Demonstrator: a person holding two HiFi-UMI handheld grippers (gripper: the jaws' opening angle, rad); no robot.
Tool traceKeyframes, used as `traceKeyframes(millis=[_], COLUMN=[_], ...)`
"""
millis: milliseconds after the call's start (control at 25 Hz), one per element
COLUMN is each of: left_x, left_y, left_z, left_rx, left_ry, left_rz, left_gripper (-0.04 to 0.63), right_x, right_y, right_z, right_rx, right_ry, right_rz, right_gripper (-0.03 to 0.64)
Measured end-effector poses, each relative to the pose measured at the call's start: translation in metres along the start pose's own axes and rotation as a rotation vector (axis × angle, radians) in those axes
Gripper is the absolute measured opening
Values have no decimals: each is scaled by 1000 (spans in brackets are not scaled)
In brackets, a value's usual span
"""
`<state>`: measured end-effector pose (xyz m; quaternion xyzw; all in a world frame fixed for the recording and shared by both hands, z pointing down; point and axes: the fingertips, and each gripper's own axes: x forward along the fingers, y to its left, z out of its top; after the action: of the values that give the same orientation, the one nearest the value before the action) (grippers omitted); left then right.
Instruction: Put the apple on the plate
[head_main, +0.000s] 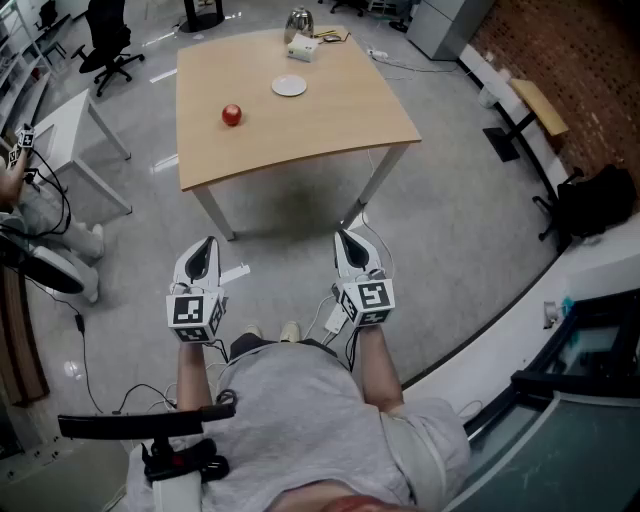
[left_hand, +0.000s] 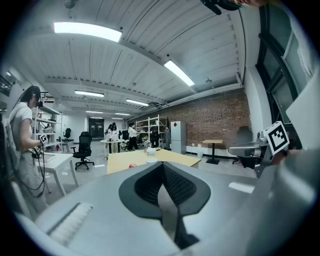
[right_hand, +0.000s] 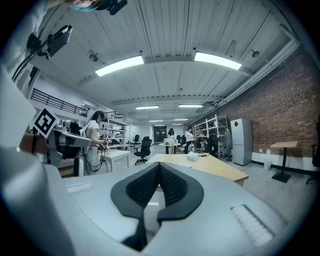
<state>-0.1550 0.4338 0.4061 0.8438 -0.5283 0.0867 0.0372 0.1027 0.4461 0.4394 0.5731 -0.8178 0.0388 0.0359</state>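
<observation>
The apple (head_main: 231, 115) sits on the bench (head_main: 330, 120) in open wood, nothing touching it. The plate (head_main: 289, 86) lies near the apple, a little beyond it and to its right, with a clear gap between them.

Both tongs are well short of the apple, out over the floor (head_main: 450, 220) on the person's side of the bench edge. The left tongs (head_main: 209, 243) are almost straight back from the apple. The right tongs (head_main: 346, 238) are just as far back but well off to the apple's right. The left hand therefore looks the nearer and has the straighter line, and a plain forward reach should bring it to the fruit. The apple is round, with no long axis to line up on, so a grasp from the near side should do as well as any other.

Both tongs are clenched on nothing, as each gripper view shows its dark pads meeting along the centre line with only the room beyond. They will have to spread before they can take the apple.

The arms are held close in front of the body, side by side. Both tongs are nearly level and point forward at the bench, with the marker cubes toward the person.
</observation>
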Motion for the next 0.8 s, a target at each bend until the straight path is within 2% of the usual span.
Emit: traceKeyframes(millis=[280, 520, 800], left_x=[7, 18, 30], left_y=[-5, -11, -14], left_z=[6, 3, -4], left_rx=[7, 19, 26], left_ry=[-16, -18, 3], left_rz=[-8, -7, -11], left_gripper=[20, 20, 20], right_x=[3, 5, 12], right_y=[-10, -17, -17], right_z=[3, -4, -14], right_rx=[44, 40, 58], right_ry=[-26, -17, -8], right_rz=[-8, 6, 34], right_gripper=[5, 6, 5])
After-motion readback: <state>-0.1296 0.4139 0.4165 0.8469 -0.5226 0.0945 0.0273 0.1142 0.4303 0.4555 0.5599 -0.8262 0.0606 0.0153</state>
